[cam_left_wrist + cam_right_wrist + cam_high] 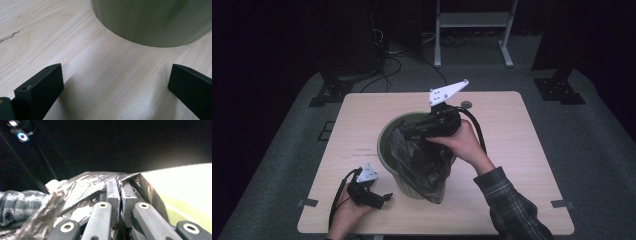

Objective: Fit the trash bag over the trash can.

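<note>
- The right gripper lies level over the mouth of the green bin, held from the near side by the person's right hand; its grey three-cornered plate sticks up toward the far edge of the table.
- In the right gripper view, its jaws are pressed together on a fold of the black plastic bag, with the film bunched up around the pads.
- The bag is thin, glossy and heavily creased; it catches the light in grey streaks. In the high view the black plastic bag spills out of the bin's mouth and drapes down the bin's near side toward the table.
- The bin is a round, olive-green tub with a smooth wall, standing near the middle of the pale wooden table.
- The left gripper rests low at the table's near left, in the person's left hand, just beside the bin's base.
- In the left gripper view, its jaws stand wide apart with nothing between them but bare table; the curved lower wall of the green bin is just ahead.
- A plaid sleeve covers the right forearm.
</note>
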`<state>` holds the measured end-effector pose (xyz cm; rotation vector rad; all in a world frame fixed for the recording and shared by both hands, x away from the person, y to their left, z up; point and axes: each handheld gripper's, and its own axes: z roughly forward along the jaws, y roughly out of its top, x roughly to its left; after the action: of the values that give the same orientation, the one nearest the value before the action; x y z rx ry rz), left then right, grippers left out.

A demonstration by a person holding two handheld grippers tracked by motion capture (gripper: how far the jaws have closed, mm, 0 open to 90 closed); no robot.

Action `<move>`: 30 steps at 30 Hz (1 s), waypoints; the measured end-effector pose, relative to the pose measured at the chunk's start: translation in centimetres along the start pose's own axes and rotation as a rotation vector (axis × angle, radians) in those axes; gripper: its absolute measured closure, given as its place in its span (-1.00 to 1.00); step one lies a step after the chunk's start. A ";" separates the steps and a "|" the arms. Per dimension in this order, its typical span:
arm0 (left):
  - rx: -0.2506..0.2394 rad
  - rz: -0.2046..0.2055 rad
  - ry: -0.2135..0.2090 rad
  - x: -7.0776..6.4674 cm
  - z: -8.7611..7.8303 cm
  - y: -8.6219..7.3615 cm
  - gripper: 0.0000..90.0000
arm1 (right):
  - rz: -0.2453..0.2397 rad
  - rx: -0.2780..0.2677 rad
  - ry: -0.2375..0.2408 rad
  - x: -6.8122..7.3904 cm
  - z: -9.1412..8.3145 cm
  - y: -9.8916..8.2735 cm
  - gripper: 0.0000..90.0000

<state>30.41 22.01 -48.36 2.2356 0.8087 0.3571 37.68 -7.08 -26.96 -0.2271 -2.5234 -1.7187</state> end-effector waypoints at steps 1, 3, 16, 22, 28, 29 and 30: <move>0.000 0.001 0.000 0.0 0.0 0.0 -1.00 | 0.004 0.009 -0.012 0.0 -0.4 -0.5 0.95; 0.000 0.001 0.000 0.0 0.0 0.0 -1.00 | 0.012 0.010 -0.024 -0.2 -0.9 -1.0 0.95; 0.000 0.001 0.000 0.0 0.0 0.0 -1.00 | 0.002 0.057 -0.035 0.8 -0.6 -1.5 0.36; 0.000 0.001 0.000 0.0 0.0 0.0 -1.00 | 0.004 0.039 -0.068 1.6 -2.8 -1.7 0.26; 0.000 0.000 0.000 0.0 0.0 0.0 -1.00 | 0.007 0.003 -0.102 2.8 -6.1 -2.7 0.24; 0.000 0.000 0.000 0.0 0.0 0.0 -1.00 | 0.008 0.000 -0.107 3.0 -6.6 -2.9 0.24; 0.000 0.000 0.000 0.0 0.0 0.0 -1.00 | 0.010 -0.006 -0.109 3.2 -7.2 -3.2 0.24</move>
<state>30.41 22.01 -48.36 2.2357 0.8087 0.3574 33.91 -14.66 -26.81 -0.3415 -2.5879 -1.7565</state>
